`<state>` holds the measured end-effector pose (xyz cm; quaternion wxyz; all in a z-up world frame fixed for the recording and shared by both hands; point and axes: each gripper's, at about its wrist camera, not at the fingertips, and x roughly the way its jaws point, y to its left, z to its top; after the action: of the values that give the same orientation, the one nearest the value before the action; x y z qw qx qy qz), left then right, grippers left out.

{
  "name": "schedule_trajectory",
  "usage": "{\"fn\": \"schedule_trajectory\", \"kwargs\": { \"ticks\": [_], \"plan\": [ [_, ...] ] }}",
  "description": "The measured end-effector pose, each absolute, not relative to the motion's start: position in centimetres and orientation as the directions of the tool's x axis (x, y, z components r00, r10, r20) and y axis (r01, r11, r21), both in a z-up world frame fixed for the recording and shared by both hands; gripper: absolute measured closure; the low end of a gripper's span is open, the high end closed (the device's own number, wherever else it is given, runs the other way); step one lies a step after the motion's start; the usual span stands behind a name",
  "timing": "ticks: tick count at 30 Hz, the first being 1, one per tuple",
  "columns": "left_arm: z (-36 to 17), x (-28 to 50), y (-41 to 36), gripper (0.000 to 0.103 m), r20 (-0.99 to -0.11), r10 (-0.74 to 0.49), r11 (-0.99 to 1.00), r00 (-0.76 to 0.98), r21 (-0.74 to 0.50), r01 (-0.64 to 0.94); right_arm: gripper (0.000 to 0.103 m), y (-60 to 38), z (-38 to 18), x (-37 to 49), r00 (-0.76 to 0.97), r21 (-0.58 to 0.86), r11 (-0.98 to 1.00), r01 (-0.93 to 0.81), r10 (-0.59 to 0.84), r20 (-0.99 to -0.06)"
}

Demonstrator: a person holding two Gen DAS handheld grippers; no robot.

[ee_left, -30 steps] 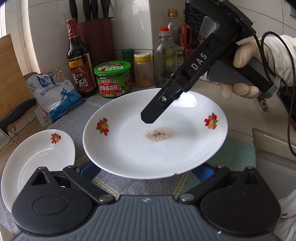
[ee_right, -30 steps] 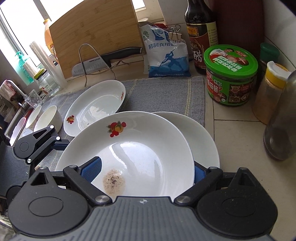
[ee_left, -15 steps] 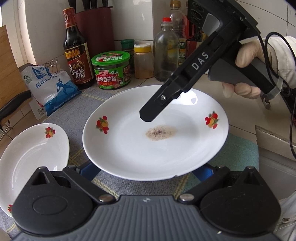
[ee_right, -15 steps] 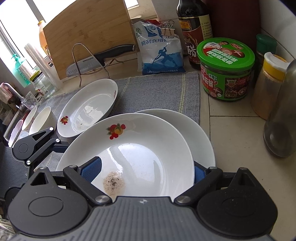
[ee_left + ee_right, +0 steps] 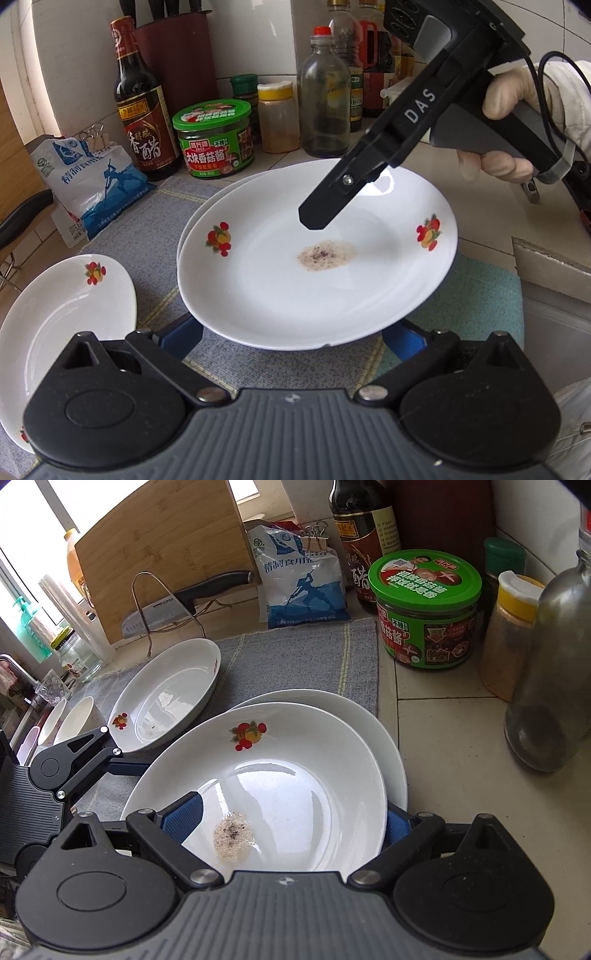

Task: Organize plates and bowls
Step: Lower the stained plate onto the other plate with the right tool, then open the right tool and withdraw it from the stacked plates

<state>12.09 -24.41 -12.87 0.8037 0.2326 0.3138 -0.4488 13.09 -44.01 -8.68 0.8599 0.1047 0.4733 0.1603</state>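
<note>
Right gripper [image 5: 291, 821]: blue pads stand wide apart on either side of the soiled plate [image 5: 280, 786], whose near rim runs under the gripper body and is hidden; whether the pads press its rim cannot be told from the right wrist view. In the left wrist view one black finger of this tool [image 5: 325, 210] hangs over the plate's far rim; the second finger is hidden, so contact is not resolved there either. Left gripper [image 5: 291, 334]: pads spread wide, nothing between them; the plate's near edge overhangs the gap and covers both pad tips. The soiled plate carries a brownish speckled residue patch [image 5: 327, 255] and fruit decals, and sits above a second white plate [image 5: 373, 716], of which only a crescent of rim shows; touching or just apart, cannot tell. Both lie over the edge of a grey mat [image 5: 295, 657]. An oval dish [image 5: 168, 694] rests on the mat to the left, partly cut off in the left wrist view. Two small bowls [image 5: 70, 720] beyond it are largely hidden by the left tool. Behind: green-lidded jar [image 5: 214, 138], vinegar bottle [image 5: 142, 110], salt bag [image 5: 299, 579].
</note>
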Motion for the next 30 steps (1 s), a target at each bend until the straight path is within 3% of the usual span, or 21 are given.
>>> {"fn": "schedule_trajectory", "kwargs": {
  "ticks": [30],
  "plan": [
    [-12.4, 11.0, -24.0, 0.001, -0.688, -0.560, 0.584, 0.462, 0.067, 0.809, 0.001, -42.5, -7.3, 10.4, 0.520, 0.145, 0.983, -0.112, 0.183, -0.834]
  ]
}}
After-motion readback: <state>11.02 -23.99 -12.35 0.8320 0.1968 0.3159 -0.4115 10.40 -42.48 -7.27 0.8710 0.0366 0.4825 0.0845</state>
